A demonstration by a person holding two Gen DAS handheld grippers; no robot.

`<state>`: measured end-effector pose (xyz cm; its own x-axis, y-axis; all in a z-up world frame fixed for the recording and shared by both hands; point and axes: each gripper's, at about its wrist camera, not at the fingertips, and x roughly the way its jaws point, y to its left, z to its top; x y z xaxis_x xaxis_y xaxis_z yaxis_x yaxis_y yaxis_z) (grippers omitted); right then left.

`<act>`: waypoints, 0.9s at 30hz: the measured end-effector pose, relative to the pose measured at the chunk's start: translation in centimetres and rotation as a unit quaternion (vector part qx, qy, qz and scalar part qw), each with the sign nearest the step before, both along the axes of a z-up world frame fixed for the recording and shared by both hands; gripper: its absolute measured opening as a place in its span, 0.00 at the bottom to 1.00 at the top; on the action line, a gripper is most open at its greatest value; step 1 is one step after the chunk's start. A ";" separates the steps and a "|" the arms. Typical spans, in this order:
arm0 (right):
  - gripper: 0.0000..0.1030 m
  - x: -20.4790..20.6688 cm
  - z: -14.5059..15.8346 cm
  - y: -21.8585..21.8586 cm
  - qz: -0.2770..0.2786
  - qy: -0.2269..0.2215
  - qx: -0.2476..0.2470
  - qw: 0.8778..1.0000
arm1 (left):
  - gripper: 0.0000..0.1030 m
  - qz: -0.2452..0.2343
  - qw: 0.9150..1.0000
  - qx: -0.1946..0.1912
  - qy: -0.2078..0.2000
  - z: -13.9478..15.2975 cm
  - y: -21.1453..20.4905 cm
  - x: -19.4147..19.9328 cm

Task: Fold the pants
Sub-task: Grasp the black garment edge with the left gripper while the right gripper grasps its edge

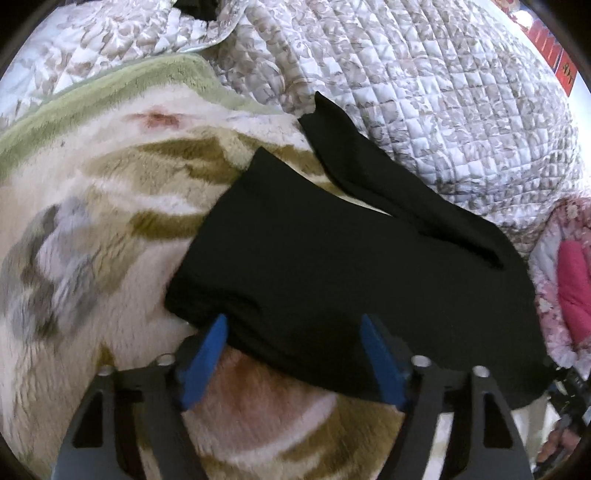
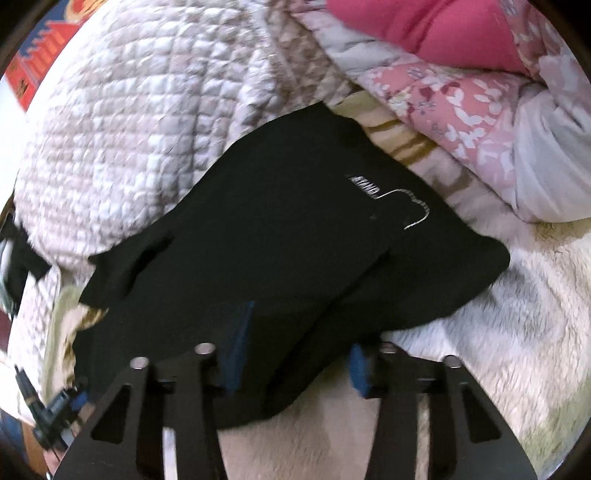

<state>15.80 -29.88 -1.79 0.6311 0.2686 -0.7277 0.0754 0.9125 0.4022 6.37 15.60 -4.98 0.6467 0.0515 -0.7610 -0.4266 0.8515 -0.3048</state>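
Note:
The black pants (image 1: 332, 258) lie partly folded on a cream plush blanket (image 1: 92, 221), one leg end reaching onto the quilt. My left gripper (image 1: 295, 328) is open, its blue fingertips (image 1: 210, 350) at the near edge of the pants, which lies between them. In the right wrist view the pants (image 2: 277, 229) show a small white logo (image 2: 373, 192). My right gripper (image 2: 303, 339) is open, both blue pads (image 2: 236, 343) standing over the near edge of the cloth, the right pad partly hidden by it.
A quilted beige bedspread (image 1: 424, 92) lies behind the pants. A pink floral duvet (image 2: 461, 99) and a red cushion (image 2: 424, 26) are piled at the right. The other gripper's dark frame (image 2: 55, 406) shows at lower left in the right wrist view.

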 end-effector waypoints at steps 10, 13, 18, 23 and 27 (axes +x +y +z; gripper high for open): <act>0.06 -0.4 1.0 -1.5 -0.013 0.000 0.032 0.999 | 0.07 0.023 0.999 0.027 0.009 0.7 2.0 -0.3; 0.06 -2.2 2.5 -1.7 -0.005 -0.009 0.043 0.999 | 0.06 0.015 0.999 0.036 -0.005 2.1 1.8 -2.0; 0.05 -5.8 4.0 -2.3 -0.002 -0.008 0.054 0.999 | 0.06 0.012 0.999 0.037 -0.026 3.8 1.8 -6.3; 0.05 -9.7 3.3 -2.7 -0.001 0.017 0.062 0.998 | 0.06 0.011 0.999 0.035 -0.022 4.0 1.8 -10.3; 0.06 -11.3 1.6 -3.2 -0.010 0.043 0.047 0.998 | 0.06 0.007 1.000 0.028 -0.006 2.7 1.4 -12.8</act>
